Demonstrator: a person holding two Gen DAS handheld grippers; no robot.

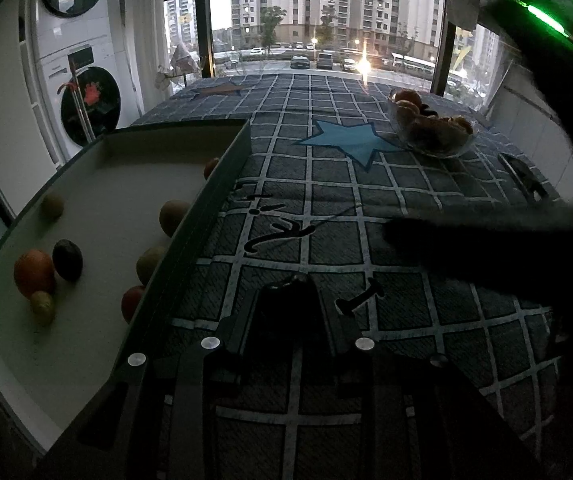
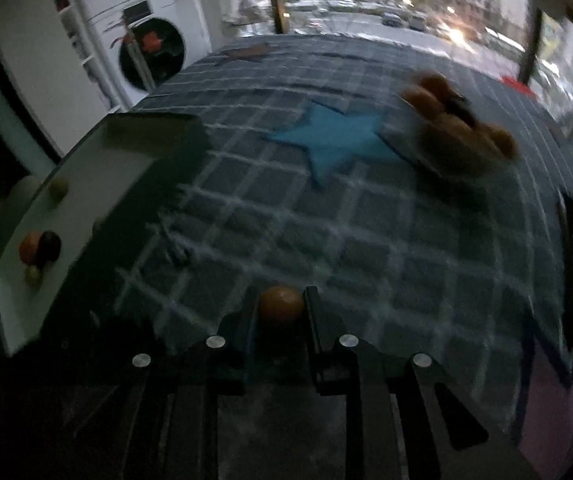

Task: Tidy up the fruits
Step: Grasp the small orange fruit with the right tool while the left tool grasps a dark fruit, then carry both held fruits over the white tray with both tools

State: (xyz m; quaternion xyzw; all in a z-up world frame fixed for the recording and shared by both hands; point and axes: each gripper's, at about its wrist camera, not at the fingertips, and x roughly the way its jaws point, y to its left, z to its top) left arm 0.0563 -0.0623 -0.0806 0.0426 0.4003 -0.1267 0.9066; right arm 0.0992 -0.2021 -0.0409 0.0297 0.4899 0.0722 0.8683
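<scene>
Checked cloth; only right-wrist view shows gripped orange fruit.

cloth centre: free | tray wall left | bowl far right

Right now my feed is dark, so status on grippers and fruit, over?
Right gripper shut on an orange fruit. Left gripper shut, empty. Tray holds several fruits; bowl still full. Nothing in the way.
</scene>
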